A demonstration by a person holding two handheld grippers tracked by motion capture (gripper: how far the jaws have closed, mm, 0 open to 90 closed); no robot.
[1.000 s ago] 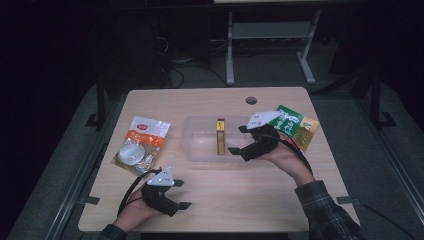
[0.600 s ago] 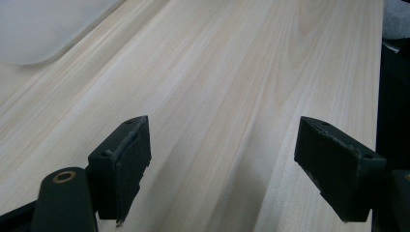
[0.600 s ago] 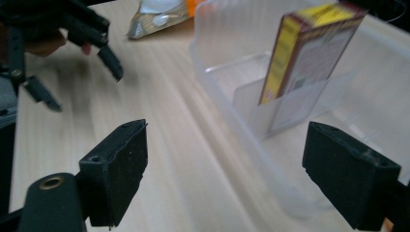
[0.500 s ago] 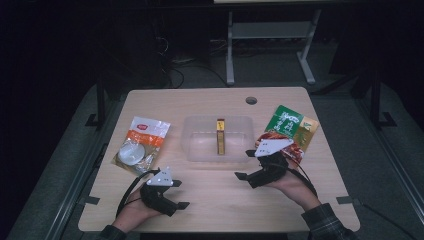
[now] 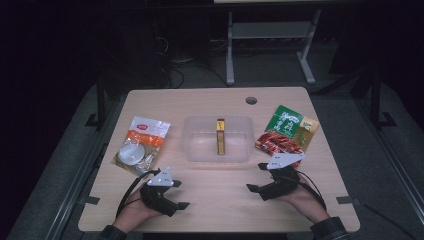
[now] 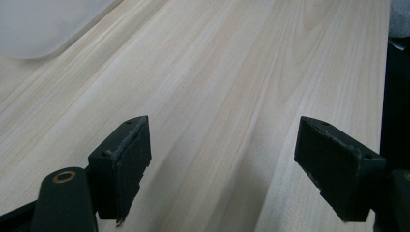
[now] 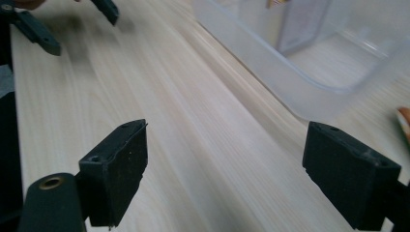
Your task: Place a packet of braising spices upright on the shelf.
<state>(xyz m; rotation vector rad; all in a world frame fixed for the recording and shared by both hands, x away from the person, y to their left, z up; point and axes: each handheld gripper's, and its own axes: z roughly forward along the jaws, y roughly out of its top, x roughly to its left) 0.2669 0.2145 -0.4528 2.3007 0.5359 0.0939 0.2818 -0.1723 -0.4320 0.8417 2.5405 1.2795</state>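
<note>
A clear plastic bin (image 5: 195, 145) stands mid-table with a narrow yellow box (image 5: 220, 136) upright inside it. My left gripper (image 5: 179, 195) rests near the front edge, left of centre, open and empty over bare wood (image 6: 222, 164). My right gripper (image 5: 256, 177) sits in front of the bin's right corner, also open with nothing between its jaws (image 7: 225, 179). The right gripper view has the bin's wall (image 7: 300, 63) ahead on the right and the left gripper (image 7: 72, 19) far off at the top left.
An orange and white packet (image 5: 141, 142) lies left of the bin. A green packet (image 5: 290, 122) and a red packet (image 5: 277, 142) lie to its right. A round hole (image 5: 251, 100) is near the table's far edge. A metal stand (image 5: 270, 35) is behind the table.
My right gripper has drawn back from beside the bin and the green packet toward the front of the table, still open and empty. The left gripper has stayed put.
</note>
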